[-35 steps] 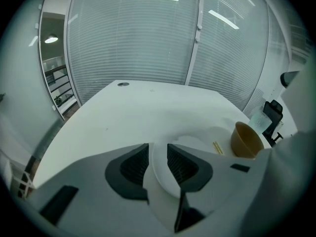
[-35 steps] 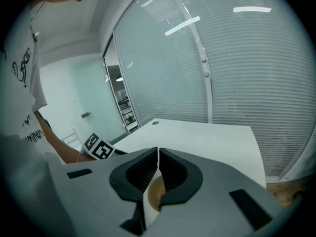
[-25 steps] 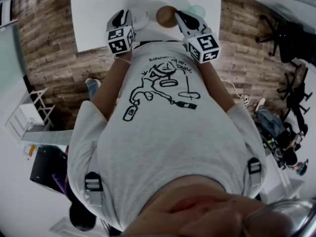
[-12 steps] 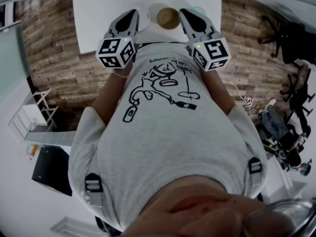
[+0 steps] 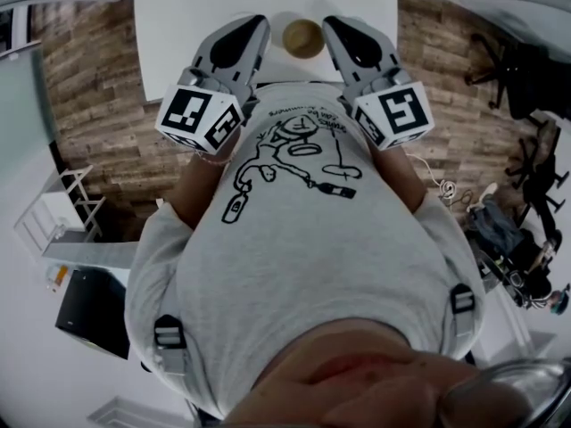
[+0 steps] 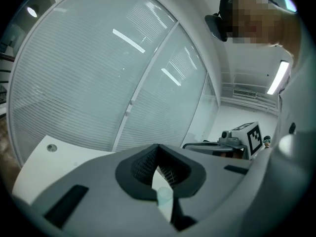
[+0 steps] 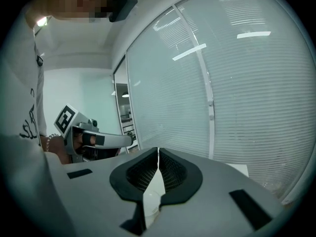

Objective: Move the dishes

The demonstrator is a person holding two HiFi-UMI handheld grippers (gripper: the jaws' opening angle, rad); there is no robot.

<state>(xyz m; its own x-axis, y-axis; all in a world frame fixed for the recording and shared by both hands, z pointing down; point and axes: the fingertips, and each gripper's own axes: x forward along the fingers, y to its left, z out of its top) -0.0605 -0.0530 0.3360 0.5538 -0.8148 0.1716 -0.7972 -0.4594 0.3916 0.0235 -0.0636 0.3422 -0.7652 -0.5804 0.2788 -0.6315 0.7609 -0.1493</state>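
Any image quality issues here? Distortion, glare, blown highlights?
Head view: heavy fisheye, the wood floor bows, the white table is blown out, and the bottom edge is blurred. Left gripper view: the blinds curve, with light streaks across them. Right gripper view: same curvature, dark vignetted corners.

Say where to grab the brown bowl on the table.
Take the brown bowl by its rim, straight down from above, one jaw inside and one outside. It sits upright on the white table with its round mouth facing up, so the rim's near edge is likely the thinnest part to pinch. The right gripper looks nearest; its jaws are shut, so open them first.
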